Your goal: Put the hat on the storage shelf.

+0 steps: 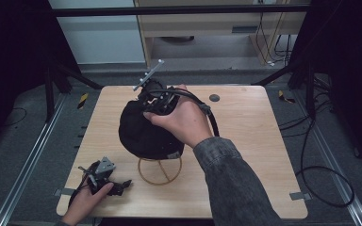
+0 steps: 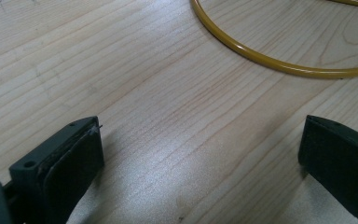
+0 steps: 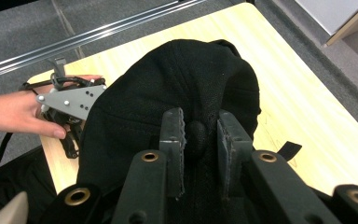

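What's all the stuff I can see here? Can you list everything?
cap: 1, black, on the stand at mid-table, its fabric pinched by the right gripper
stand: 1, yellow wire ring base, under the cap
table: 1, light wood
disc: 1, small, dark, far side of the table
cables: several, black, on the floor at right
right gripper: 1, black, jaws closed on the cap
left gripper: 1, black with grey plate, jaws open, at the table's near left corner
right hand: 1, grey sleeve
left hand: 1
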Motion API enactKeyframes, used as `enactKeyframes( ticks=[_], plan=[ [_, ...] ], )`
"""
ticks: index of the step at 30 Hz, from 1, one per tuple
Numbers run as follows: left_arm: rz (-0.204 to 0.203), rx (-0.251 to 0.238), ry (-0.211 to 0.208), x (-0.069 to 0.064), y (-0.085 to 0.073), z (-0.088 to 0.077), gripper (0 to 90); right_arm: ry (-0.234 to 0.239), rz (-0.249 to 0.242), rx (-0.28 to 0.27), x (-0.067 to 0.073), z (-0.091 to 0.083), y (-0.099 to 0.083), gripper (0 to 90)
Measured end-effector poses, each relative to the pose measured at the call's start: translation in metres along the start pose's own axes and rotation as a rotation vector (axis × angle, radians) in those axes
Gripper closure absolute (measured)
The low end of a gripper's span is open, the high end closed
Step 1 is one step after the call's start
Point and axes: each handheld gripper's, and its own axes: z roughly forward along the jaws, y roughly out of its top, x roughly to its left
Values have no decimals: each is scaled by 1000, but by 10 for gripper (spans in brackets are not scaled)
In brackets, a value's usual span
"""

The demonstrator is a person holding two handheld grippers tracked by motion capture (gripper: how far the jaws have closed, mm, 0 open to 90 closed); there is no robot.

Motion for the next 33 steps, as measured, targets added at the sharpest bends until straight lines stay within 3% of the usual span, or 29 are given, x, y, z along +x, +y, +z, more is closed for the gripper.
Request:
enactKeyframes(
  ticks=[21, 33],
  plan=[
    [1, 1, -1, 0, 0, 0, 0, -9, 21, 26, -4, 7, -4, 716],
    [1, 0, -1, 0, 0, 0, 0, -16, 32, 22, -5, 5, -7, 598]
  ],
)
